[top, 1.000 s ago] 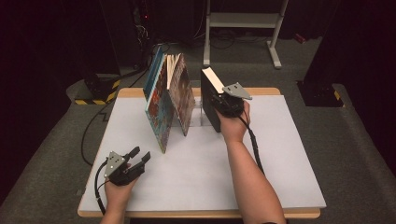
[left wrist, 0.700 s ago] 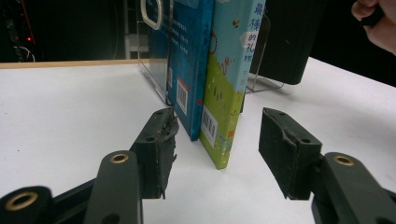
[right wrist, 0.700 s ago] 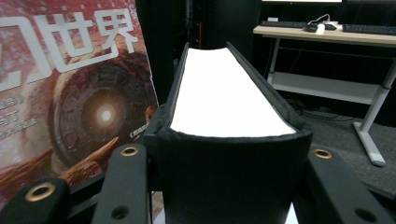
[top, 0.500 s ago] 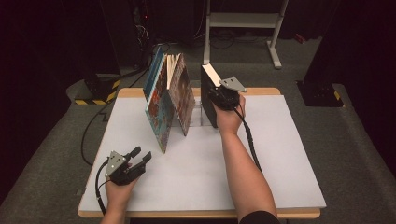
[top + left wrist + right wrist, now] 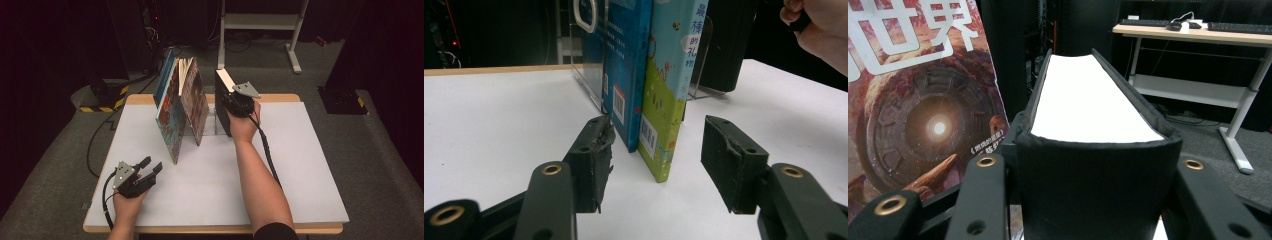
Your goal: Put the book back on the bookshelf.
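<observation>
Books stand in a clear rack (image 5: 696,60) at the back of the table (image 5: 310,165); the right gripper (image 5: 239,102) has its fingers clamped on the thick black book (image 5: 1098,150), already upright at the rack's right end. Its white page edge faces up, long axis running away from the person; letting go remains, and the left gripper (image 5: 142,175) rests near the front edge, fingers apart and empty.

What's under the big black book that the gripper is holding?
The black book stands upright on the white table, gripped by the right gripper, beside a clear bookend. The hand and gripper cover its bottom edge, so whether it touches the table cannot be seen.
</observation>
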The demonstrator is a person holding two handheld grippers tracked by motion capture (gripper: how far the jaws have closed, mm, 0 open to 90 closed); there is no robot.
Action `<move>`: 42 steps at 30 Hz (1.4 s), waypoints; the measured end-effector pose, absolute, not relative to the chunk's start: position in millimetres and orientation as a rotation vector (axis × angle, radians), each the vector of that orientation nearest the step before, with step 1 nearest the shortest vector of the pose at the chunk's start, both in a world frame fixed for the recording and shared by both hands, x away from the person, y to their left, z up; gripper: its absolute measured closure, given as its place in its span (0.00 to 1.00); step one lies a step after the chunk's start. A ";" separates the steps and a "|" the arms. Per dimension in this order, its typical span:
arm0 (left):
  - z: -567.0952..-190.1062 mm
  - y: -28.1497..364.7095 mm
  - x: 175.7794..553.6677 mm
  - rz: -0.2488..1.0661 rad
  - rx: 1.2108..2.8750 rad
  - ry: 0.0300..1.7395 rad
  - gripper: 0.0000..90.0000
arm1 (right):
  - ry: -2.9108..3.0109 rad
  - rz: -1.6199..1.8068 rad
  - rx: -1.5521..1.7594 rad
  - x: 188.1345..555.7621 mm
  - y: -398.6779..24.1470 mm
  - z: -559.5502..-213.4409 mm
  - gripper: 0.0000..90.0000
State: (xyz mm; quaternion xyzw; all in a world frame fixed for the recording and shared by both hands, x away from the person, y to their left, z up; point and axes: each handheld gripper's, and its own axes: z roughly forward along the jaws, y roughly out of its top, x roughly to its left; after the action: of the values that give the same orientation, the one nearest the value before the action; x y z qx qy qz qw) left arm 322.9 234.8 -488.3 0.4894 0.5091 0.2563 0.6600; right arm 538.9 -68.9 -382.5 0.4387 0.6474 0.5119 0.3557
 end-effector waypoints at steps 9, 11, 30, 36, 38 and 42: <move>-488.2 233.2 321.8 0.583 1.117 1.151 0.51 | 1.660 1.319 1.120 528.9 -69.2 -393.2 0.57; -488.2 233.0 321.8 0.583 1.118 1.151 0.51 | 1.664 1.318 1.121 527.7 -68.7 -393.2 0.57; -494.6 231.8 324.1 0.592 1.154 1.159 0.51 | 1.836 1.389 1.183 507.4 -99.1 -403.8 0.45; -497.0 232.3 324.3 0.605 1.183 1.163 0.51 | 1.836 1.402 1.172 502.0 -104.7 -407.9 0.46; -497.6 230.7 324.4 0.601 1.177 1.168 0.50 | 1.844 1.401 1.173 501.2 -105.7 -408.5 0.46; -498.1 230.9 324.0 0.604 1.195 1.166 0.50 | 1.846 1.411 1.156 500.1 -106.9 -406.5 0.47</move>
State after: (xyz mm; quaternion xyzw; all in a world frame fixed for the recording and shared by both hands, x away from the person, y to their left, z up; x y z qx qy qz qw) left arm 324.0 230.9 -498.1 0.5219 0.5094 0.2637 0.6313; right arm 500.1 -106.9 -406.5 0.4291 0.6848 0.5236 0.2698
